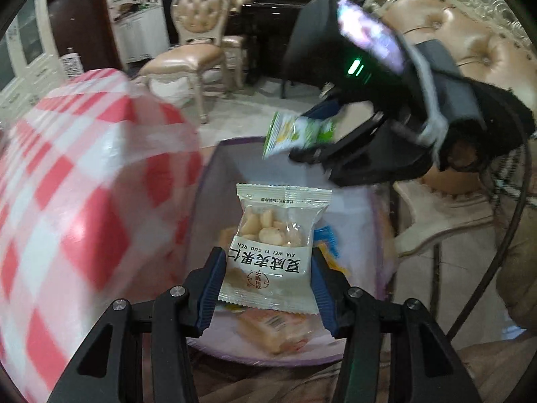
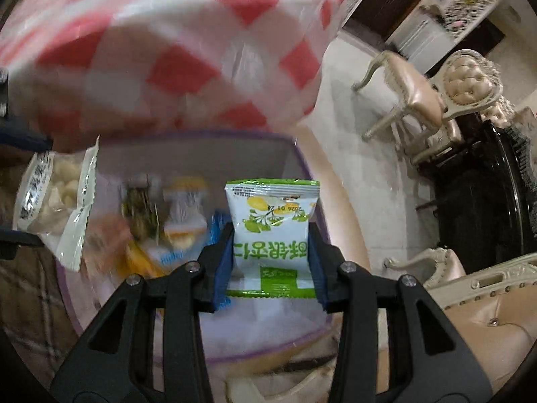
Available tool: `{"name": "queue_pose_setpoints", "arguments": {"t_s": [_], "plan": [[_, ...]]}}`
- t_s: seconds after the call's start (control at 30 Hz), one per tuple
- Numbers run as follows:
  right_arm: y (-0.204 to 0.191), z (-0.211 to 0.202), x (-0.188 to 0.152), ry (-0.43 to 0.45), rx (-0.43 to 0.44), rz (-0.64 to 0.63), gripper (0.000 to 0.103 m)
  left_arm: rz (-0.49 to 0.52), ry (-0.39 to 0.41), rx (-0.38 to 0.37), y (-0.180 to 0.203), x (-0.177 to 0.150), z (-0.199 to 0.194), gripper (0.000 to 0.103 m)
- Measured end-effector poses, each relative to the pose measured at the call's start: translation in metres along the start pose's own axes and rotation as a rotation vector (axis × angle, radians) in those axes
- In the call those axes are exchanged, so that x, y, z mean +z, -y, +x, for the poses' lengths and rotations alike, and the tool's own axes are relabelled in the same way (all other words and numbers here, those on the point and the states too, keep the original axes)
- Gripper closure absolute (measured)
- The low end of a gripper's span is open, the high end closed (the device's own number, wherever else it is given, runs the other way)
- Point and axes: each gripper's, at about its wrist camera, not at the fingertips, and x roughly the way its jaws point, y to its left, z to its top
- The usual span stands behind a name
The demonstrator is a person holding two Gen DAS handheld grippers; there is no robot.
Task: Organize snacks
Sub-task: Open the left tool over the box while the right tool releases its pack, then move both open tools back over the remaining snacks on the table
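Above the open lilac storage box (image 1: 376,221), the left gripper (image 1: 266,278) pinches a clear packet of pale nuts (image 1: 278,235) between its blue pads, gripping it by the printed end. Just to its right, the right gripper (image 2: 270,252) clasps a green-and-white snack packet (image 2: 272,231) the same way, over the same box. Inside lie several more wrapped snacks (image 2: 151,231), blurred. A red-and-white checked cloth (image 1: 77,181) hangs on the table edge beside the box, and cream padded chairs (image 1: 198,43) stand farther off
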Motion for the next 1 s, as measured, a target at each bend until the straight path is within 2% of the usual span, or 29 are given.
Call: {"name": "queue_pose_setpoints", "arguments": {"t_s": [0.03, 0.07, 0.1, 0.2, 0.37, 0.4, 0.43, 0.47, 0.5, 0.6, 0.7, 0.87, 0.93, 1.0], "plan": [[0.000, 0.003, -0.002, -0.027, -0.018, -0.014, 0.053, 0.000, 0.004, -0.026, 0.001, 0.000, 0.000, 0.046], [0.002, 0.004, -0.003, -0.039, -0.036, -0.010, 0.050, 0.003, 0.003, -0.046, 0.002, 0.000, 0.001, 0.037], [0.005, 0.003, -0.002, -0.035, -0.038, 0.003, 0.045, 0.008, 0.007, -0.020, 0.002, 0.000, 0.001, 0.030], [0.010, -0.011, 0.005, 0.024, -0.041, 0.042, 0.040, 0.004, 0.050, 0.048, -0.008, -0.006, -0.011, 0.029], [0.005, -0.045, 0.034, 0.195, -0.044, 0.125, 0.032, -0.137, 0.134, 0.115, -0.053, -0.018, -0.048, 0.031], [0.004, -0.048, 0.043, 0.228, -0.038, 0.142, 0.032, -0.163, 0.160, 0.108, -0.065, -0.022, -0.061, 0.027], [0.003, -0.052, 0.051, 0.268, -0.030, 0.167, 0.030, -0.189, 0.180, 0.146, -0.074, -0.025, -0.071, 0.026], [0.000, -0.057, 0.059, 0.309, -0.008, 0.198, 0.028, -0.223, 0.214, 0.211, -0.086, -0.029, -0.087, 0.025], [-0.006, -0.059, 0.068, 0.347, 0.035, 0.226, 0.027, -0.257, 0.243, 0.240, -0.098, -0.034, -0.101, 0.025], [-0.022, -0.072, 0.092, 0.444, 0.116, 0.259, 0.027, -0.377, 0.335, 0.256, -0.134, -0.054, -0.148, 0.022], [-0.044, -0.088, 0.117, 0.514, 0.209, 0.256, 0.027, -0.486, 0.405, 0.370, -0.169, -0.082, -0.188, 0.017], [-0.089, -0.108, 0.176, 0.604, 0.365, 0.219, 0.022, -0.684, 0.378, 0.577, -0.241, -0.140, -0.218, 0.017], [-0.109, -0.105, 0.205, 0.612, 0.437, 0.208, 0.019, -0.770, 0.346, 0.670, -0.279, -0.168, -0.229, 0.017], [-0.133, -0.093, 0.245, 0.580, 0.512, 0.221, 0.019, -0.842, 0.332, 0.731, -0.311, -0.188, -0.238, 0.017]]}}
